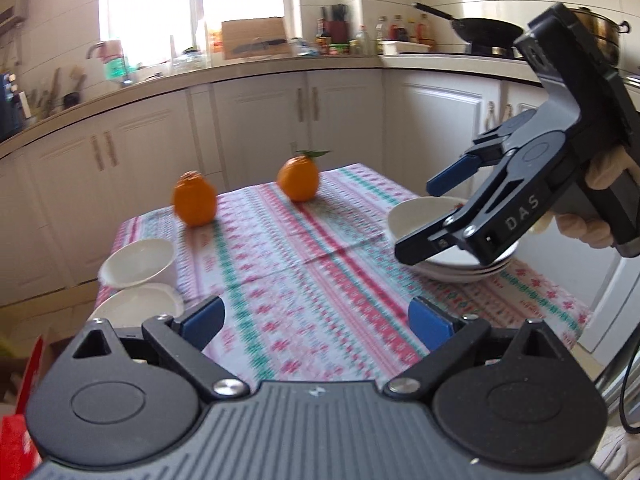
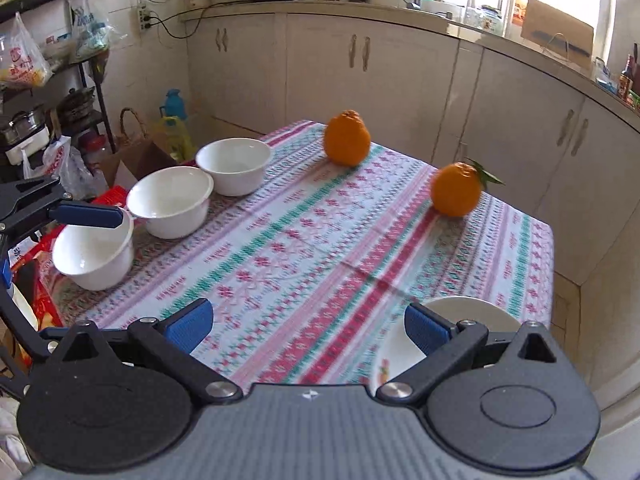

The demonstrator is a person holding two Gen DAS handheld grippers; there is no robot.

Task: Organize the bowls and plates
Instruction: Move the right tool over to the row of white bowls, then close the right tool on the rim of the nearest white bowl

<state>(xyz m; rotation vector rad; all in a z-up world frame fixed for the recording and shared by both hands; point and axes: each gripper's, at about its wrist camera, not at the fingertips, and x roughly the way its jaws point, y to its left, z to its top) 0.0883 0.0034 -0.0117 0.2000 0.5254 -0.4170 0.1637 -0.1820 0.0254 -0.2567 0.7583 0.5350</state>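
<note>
While both grippers hang above the table [image 2: 360, 240], neither holds anything. The left gripper [image 1: 316, 320] has its blue pads wide apart over the patterned tablecloth [image 1: 300, 260], with only cloth between them. The right gripper [image 2: 308, 324] also stands open, its pads spread with nothing in the gap; in the left wrist view it shows from the side [image 1: 416, 216], gripped by a gloved hand [image 1: 600, 208], jaws parted in front of the stack of plates [image 1: 460, 268].

That stack sits near the right edge of the table, with a white bowl [image 1: 420, 216] resting on top. In the right wrist view only the top of it [image 2: 472, 320] shows, just behind the right finger.

Three white bowls stand in a row along the left edge: the far bowl [image 2: 234, 164], the middle bowl [image 2: 170, 204] touching or almost touching it, and the near bowl [image 2: 94, 256], partly behind a left fingertip. All three are upright and empty.

Two oranges [image 2: 346, 138] [image 2: 456, 190] sit apart toward the far end of the table, one with a green leaf.
</note>
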